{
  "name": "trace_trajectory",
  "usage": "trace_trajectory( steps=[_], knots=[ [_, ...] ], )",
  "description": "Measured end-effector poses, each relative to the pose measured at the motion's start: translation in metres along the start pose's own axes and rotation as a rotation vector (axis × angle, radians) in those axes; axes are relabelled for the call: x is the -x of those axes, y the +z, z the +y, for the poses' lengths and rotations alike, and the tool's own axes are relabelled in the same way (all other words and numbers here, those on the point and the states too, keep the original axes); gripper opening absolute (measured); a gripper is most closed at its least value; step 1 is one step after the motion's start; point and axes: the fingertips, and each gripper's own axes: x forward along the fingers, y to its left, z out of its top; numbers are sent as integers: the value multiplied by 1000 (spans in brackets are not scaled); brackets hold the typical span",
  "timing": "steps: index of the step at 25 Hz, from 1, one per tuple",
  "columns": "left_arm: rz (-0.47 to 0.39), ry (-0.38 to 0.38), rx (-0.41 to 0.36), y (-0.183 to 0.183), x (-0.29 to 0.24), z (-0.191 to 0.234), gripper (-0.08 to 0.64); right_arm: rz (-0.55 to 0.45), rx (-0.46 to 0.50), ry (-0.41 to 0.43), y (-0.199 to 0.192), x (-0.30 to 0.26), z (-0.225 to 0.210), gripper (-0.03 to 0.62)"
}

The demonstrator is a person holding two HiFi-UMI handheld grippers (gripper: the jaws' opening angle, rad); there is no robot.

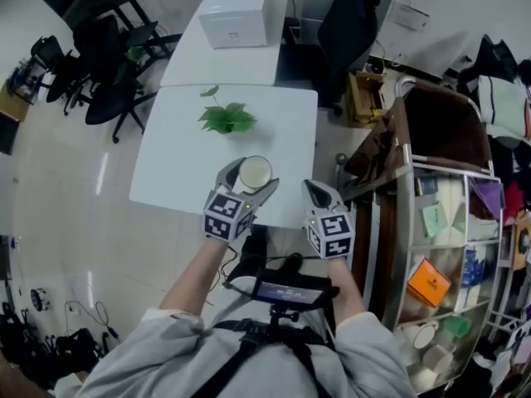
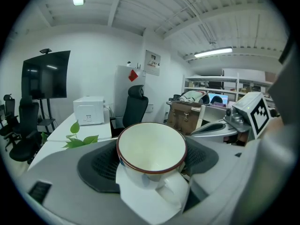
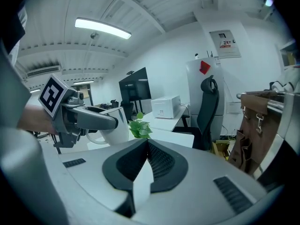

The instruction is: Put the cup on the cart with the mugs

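A white cup with a dark red rim sits between the jaws of my left gripper, which is shut on its sides and holds it in the air above the near edge of the white table. In the left gripper view the cup stands upright and empty, its handle toward the camera. My right gripper hovers just right of it, shut with nothing held; its pads meet. The wire cart stands at the right, with white mugs on a low shelf.
A green plant lies on the table, with a white box on the desk behind. Black office chairs stand at the left and one more at the back. A brown bag and an orange box sit on the cart.
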Motion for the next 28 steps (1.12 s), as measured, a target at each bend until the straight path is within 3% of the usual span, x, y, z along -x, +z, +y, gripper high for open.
trace_trajectory(
  steps=[4,10,21,28],
  knots=[
    [3,-30,-9,1,30,-22,399,-21,-6,-7,1,30,12,2],
    [-16,-127,-54,9,63,-41,399,-56,-17,-91,7,74,27,2],
    [17,-492,-226,13,86,-93,399,-73,-109,-338,-23,130,53,2],
    [21,-710,-291,10,100,-143,399,-118,-209,-552,-38,194,65,2]
  ],
)
